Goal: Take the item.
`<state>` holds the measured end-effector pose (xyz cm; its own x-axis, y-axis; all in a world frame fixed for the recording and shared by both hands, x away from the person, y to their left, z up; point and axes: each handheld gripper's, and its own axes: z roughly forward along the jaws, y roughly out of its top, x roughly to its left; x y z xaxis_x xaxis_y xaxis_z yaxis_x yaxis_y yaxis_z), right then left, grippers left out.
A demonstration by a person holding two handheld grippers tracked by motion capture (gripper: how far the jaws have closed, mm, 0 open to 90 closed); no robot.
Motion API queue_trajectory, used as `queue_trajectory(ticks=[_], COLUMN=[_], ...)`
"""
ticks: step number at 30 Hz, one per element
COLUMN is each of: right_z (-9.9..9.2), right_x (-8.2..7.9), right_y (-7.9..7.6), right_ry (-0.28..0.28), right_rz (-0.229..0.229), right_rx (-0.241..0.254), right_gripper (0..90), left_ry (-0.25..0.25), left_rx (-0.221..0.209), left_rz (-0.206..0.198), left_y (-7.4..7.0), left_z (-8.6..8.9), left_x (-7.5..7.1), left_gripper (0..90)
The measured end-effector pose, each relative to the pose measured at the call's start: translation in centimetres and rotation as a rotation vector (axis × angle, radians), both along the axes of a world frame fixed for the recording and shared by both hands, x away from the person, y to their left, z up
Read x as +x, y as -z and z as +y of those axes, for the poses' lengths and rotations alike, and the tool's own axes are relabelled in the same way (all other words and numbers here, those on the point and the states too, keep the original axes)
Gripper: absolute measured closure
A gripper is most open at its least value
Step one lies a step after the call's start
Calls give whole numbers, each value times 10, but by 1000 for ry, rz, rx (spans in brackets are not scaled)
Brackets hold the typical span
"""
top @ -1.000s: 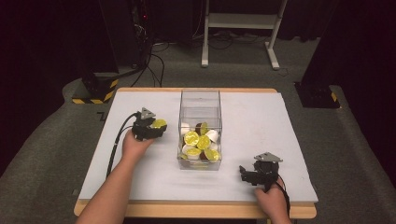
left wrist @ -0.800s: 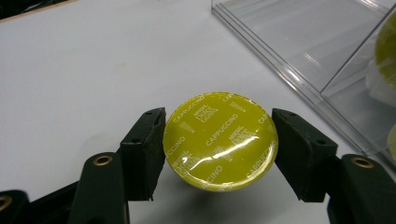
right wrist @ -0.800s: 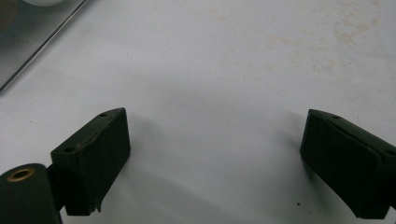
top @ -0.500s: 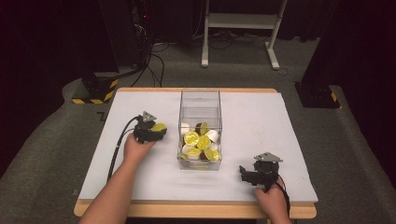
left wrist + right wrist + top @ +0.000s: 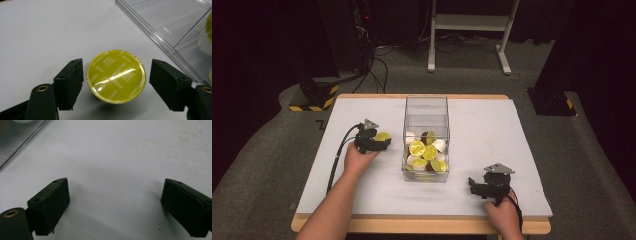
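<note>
A yellow-lidded coffee capsule (image 5: 116,75) marked "Cappuccino" sits on the white table between the jaws of my left gripper (image 5: 116,83). The jaws stand open, one close beside the lid on each side, with a small gap on the right. From above, the left gripper (image 5: 384,141) and capsule (image 5: 382,136) lie just left of a clear plastic box (image 5: 426,107). That box holds several yellow, white and brown capsules (image 5: 426,151). My right gripper (image 5: 474,186) rests open near the table's front right, with bare table between its jaws (image 5: 113,205).
The white table (image 5: 492,130) has a wooden edge along the front. In the right gripper view, a corner of the clear box (image 5: 17,135) shows at the top left. Cables and a white stand (image 5: 467,22) lie on the floor behind the table.
The left gripper has shifted slightly toward the front with the capsule staying between its jaws. The right gripper has not moved.
</note>
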<state>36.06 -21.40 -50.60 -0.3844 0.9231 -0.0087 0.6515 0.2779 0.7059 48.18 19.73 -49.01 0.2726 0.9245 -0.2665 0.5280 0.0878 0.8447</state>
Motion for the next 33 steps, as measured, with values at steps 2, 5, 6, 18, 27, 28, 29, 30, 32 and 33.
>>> queue_trajectory(ticks=[2, 5, 6, 18, 27, 28, 29, 30, 32, 33], right_z=[0, 0, 0, 0, 0, 0, 0, 0, 0, 0], right_x=[0, 0, 0, 0, 0, 0, 0, 0, 0, 0], right_y=[0, 0, 0, 0, 0, 0, 0, 0, 0, 0], right_ry=[0, 0, 0, 0, 0, 0, 0, 0, 0, 0], right_rz=[0, 0, 0, 0, 0, 0, 0, 0, 0, 0], right_rx=[0, 0, 0, 0, 0, 0, 0, 0, 0, 0], right_gripper=[84, 84, 84, 84, 84, 83, 84, 84, 83, 84], left_ry=[1, 4, 3, 18, 28, 33, 31, 28, 33, 33], left_rx=[-6, -11, -16, -52, -89, -88, -101, -111, -114, -116], left_rz=[4, 10, 11, 21, 5, 5, 11, 9, 9, 9], left_y=[-1, -3, -3, -7, -12, -12, -13, -13, -14, -14], left_z=[1, 2, 2, 10, 17, 18, 18, 17, 19, 19], left_x=[0, -1, -2, -14, -27, -28, -29, -31, -33, -34], left_gripper=[266, 249, 246, 232, 202, 202, 202, 198, 198, 198])
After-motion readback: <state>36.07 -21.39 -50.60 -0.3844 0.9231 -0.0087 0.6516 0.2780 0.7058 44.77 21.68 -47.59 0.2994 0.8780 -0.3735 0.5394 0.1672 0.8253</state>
